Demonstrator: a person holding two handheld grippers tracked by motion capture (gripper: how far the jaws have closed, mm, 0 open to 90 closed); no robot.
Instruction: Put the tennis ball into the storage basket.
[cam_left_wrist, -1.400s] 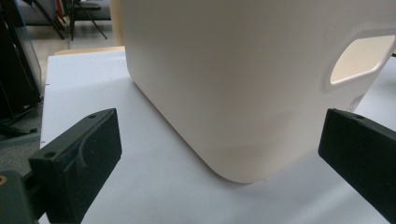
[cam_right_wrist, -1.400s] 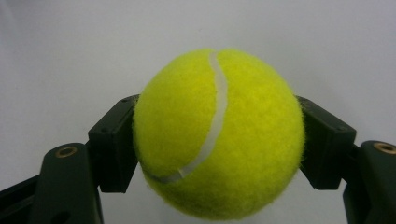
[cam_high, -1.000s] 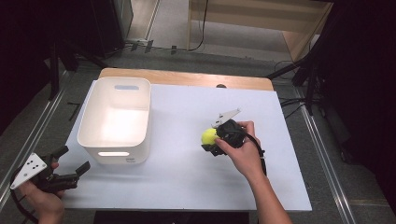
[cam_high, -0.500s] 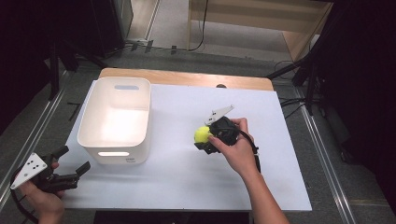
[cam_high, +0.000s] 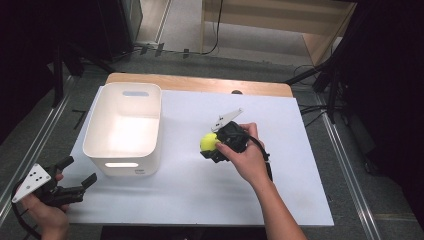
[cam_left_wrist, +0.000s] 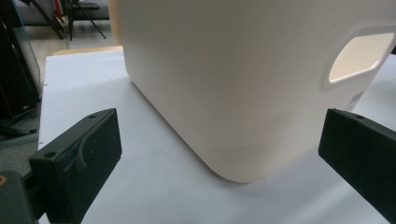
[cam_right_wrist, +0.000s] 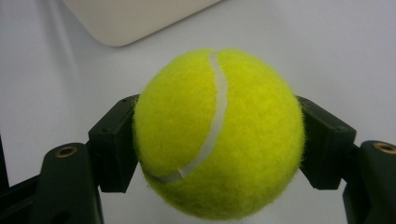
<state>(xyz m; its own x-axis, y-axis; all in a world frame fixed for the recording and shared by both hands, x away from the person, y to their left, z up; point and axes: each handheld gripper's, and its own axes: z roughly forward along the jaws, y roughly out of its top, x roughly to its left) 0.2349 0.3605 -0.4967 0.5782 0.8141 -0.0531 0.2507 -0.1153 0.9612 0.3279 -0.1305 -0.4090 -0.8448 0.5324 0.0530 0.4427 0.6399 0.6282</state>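
High view count: one tennis ball (cam_high: 208, 142), one white bin (cam_high: 125, 130), two grippers, two hands, all over one white table (cam_high: 280, 190).
Ball: it is sitting clamped between the jaws of the right gripper (cam_high: 210, 146), out over the middle of the table, to the right of the bin and well apart from it; in the right gripper view the ball (cam_right_wrist: 218, 135) is bulging out between both black jaws, its white seam curving down the front.
Right gripper state: it is gripping the ball, pads pressing on both sides.
Right hand (cam_high: 245, 155): it is wrapping around the gripper body from behind, forearm coming in from the lower edge and angling up and left, jaws pointing left toward the bin.
Left gripper (cam_high: 75, 181): it is lying near the table's near left corner, jaws standing wide apart with nothing between them; in the left gripper view they are framing the bin's near wall (cam_left_wrist: 233, 84) and its handle cut-out.
Left hand (cam_high: 42, 212): it is holding the gripper low at the table's edge, grey plate on top.
Bin: it is standing upright on the left part of the table, looking hollow inside.
Surface: a white sheet is covering a wooden top (cam_high: 200, 84), whose far edge is peeking out.
Room: grey floor, metal rails running along both sides, dark stands and cables at the back.
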